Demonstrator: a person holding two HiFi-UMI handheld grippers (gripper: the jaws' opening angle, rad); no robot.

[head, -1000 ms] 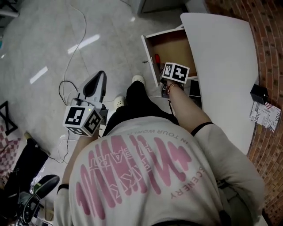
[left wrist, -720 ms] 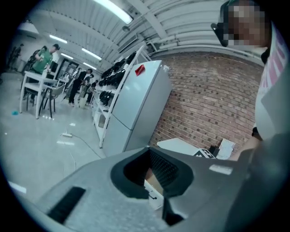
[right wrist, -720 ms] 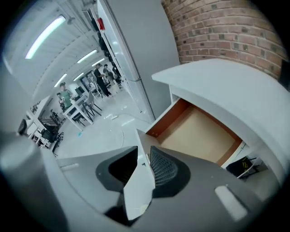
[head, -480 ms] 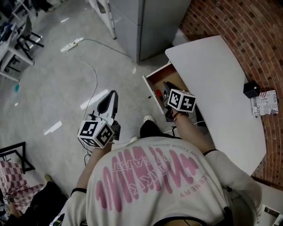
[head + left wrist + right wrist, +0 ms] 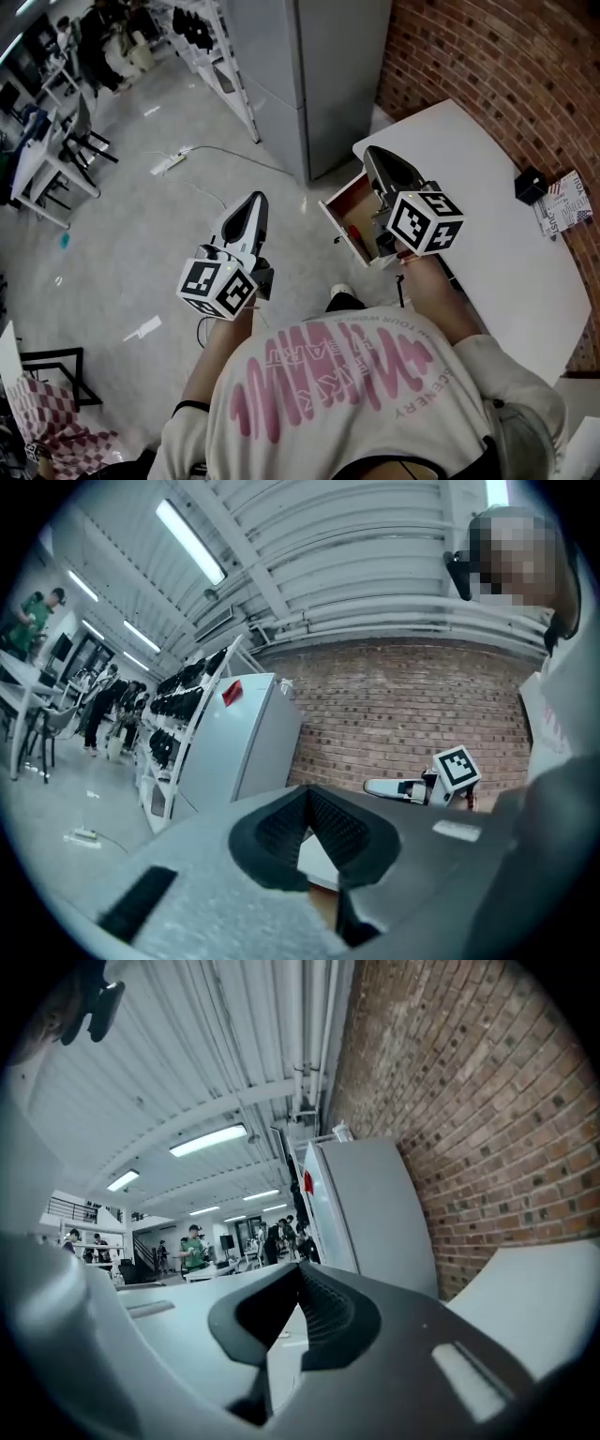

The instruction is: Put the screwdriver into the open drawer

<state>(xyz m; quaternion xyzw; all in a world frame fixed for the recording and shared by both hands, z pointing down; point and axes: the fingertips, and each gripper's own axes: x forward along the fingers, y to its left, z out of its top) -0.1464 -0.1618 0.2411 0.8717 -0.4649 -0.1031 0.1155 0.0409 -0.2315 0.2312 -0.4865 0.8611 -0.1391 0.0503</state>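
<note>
1. Looking down from the head view, you find the open drawer (image 5: 334, 217) pulled out from under the white tabletop (image 5: 487, 253), at the edge nearest the grey cabinet (image 5: 323, 75).
2. Inspect the drawer's contents. The screwdriver (image 5: 354, 232), recognisable by its red handle, lies inside on the brown bottom, close to the drawer's outer white wall. The right gripper covers the part of the drawer nearer the tabletop, so you cannot tell what else it holds.
3. Check the right gripper (image 5: 374, 156) (image 5: 298, 1271). You hold it above the drawer, clear of the screwdriver. Its jaws are pressed together with nothing between them.
4. Check the left gripper (image 5: 255, 201) (image 5: 306, 795). You hold it over the concrete floor (image 5: 141, 234), well apart from the drawer. Its jaws are likewise pressed together and carry nothing.
5. Note the items at the tabletop's edge along the brick wall (image 5: 487, 56). A small black box (image 5: 530, 185) sits at that edge, with a printed booklet (image 5: 562, 202) just beyond it.
</note>
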